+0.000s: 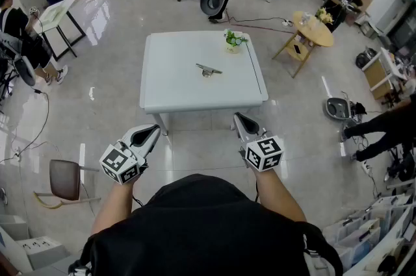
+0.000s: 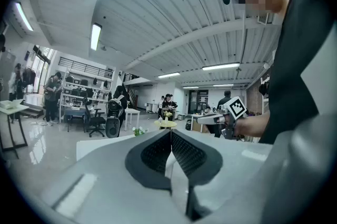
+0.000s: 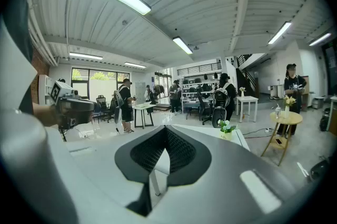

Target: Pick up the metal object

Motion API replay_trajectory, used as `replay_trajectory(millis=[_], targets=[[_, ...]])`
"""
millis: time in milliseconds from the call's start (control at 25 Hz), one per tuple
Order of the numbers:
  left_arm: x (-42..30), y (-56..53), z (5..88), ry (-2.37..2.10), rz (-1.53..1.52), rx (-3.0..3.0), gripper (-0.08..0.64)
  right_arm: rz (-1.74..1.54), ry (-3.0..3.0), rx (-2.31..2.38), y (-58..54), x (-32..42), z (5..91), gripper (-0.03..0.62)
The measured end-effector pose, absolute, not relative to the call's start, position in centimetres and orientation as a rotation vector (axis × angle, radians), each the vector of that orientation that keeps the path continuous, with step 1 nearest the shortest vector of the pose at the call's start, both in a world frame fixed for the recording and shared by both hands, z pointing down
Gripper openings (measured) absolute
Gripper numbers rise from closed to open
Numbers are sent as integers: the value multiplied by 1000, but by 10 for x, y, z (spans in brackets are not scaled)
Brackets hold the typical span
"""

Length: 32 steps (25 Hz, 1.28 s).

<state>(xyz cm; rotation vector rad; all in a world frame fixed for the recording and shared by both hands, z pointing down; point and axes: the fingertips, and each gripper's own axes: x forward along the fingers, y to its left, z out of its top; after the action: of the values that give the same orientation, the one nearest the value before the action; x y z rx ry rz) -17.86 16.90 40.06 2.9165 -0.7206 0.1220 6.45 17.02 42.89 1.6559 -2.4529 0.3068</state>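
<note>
So the person is standing back from the white square table, holding both grippers out on the near side of it. The left gripper is sitting with its jaws pressed together and nothing between them. The right gripper is doing the same thing, jaws fully closed on nothing. Both are pointing roughly toward the table and tipping a little downward. The metal object is lying flat around the middle of the tabletop, well apart from either gripper. A small potted plant is standing near the table's far right corner, a little way from the metal object and not touching it. Off to the far right a round wooden table is holding some flowers, and a brown chair is sitting on the floor at the near left. A few people are hanging around the far edges of the room
</note>
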Motion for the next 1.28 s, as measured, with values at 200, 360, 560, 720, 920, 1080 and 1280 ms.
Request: replay_trajectory(millis=[200,360,560,720,920,1080,1280], targets=[[-186,166,397,-716,112,2927,0,290,-2449,1681,167,59,424,29],[-195,167,396,-710,106,2937,0,278,-2440,1701,171,55,421,29],[-203,170,389,-705,91,2941,3,275,-2421,1718,178,52,418,30],[-209,179,382,-687,61,2948,12,270,-2411,1730,185,50,413,32],[-215,189,381,-671,46,2946,22,267,-2401,1729,197,44,415,52],[-217,193,383,-631,51,2949,43,263,-2396,1729,200,40,411,120],[-215,193,389,-618,70,2922,122,267,-2382,1723,203,38,413,167]])
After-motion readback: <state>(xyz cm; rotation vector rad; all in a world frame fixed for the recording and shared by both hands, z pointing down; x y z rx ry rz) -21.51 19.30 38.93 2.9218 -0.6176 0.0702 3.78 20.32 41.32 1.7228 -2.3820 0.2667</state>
